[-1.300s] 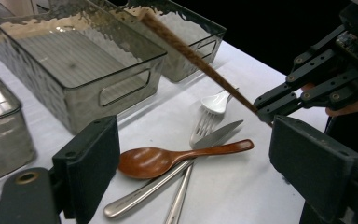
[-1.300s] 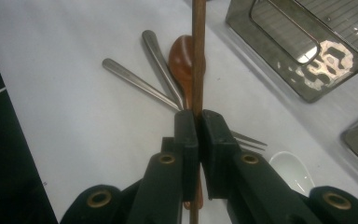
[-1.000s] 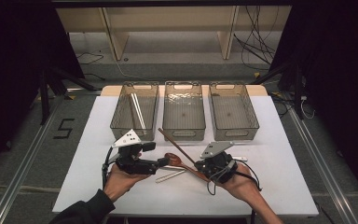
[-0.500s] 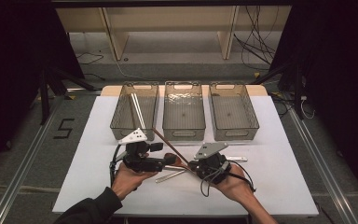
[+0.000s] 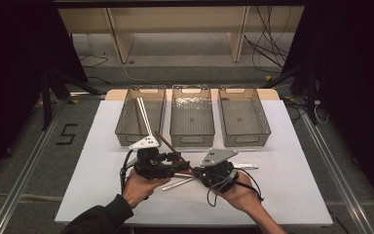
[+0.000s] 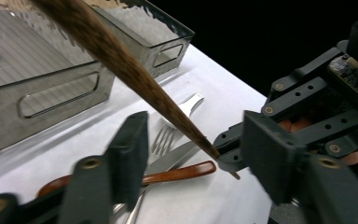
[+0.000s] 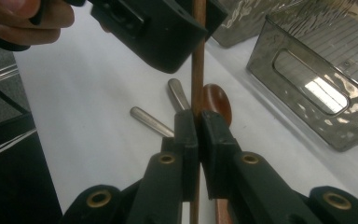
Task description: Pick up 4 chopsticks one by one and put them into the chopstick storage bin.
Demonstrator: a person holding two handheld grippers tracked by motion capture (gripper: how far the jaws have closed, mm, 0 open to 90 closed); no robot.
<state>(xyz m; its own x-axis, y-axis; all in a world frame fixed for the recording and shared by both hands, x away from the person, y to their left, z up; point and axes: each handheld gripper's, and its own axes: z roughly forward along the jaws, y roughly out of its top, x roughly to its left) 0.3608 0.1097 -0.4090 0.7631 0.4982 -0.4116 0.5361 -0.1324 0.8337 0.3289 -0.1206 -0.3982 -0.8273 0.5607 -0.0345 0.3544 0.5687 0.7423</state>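
chopstick (image 7: 197, 70): brown, thin, tapered | right gripper (image 7: 198, 122): clamps it | left gripper (image 6: 196, 144): closing around it, untouched

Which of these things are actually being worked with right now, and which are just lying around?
In hand:
- brown chopstick, clamped in the right gripper
- left gripper, whose jaws have just been closing with the chopstick between them, not yet pressing on it

Lying about:
- fork
- wooden spoon
- clear bins
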